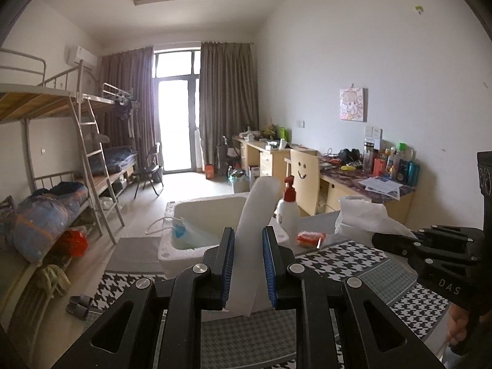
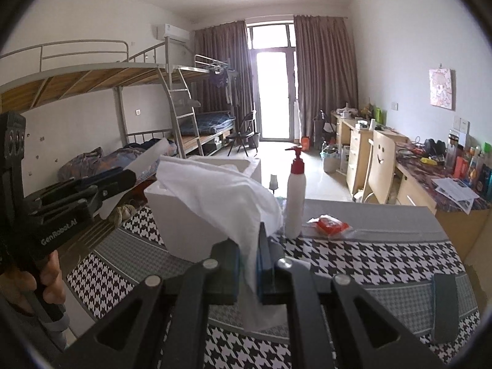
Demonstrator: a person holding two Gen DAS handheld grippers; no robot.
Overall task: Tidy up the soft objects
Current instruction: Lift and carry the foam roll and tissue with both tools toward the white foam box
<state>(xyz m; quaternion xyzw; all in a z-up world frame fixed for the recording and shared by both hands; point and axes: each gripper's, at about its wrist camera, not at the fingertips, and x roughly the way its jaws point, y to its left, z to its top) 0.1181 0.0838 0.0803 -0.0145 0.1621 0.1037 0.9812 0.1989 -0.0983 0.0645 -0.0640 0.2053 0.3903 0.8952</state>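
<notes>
The table (image 2: 384,264), spread with a black-and-white checked cloth, fills the lower half of both wrist views. On it stands a white foam box (image 1: 209,212), open at the top, at about 11 o'clock from the left gripper (image 1: 248,264).

That gripper's jaws stand narrow, pressed on a white foam sheet (image 1: 261,203) that rises upright toward 12 o'clock in front of the box. It looks light and springy, stiff enough to stand alone but probably easy to crease, so a hold low on its edge seems safest.

The right gripper (image 2: 249,264) is pinched tight on a white cloth (image 2: 215,190), which billows up toward 11 o'clock against the box. It is limp and light and will likely sag wherever unsupported, so gathering a thick fold should stop it slipping.

At 1 o'clock stand a white pump bottle (image 2: 295,196) and a small orange packet (image 2: 330,224).
</notes>
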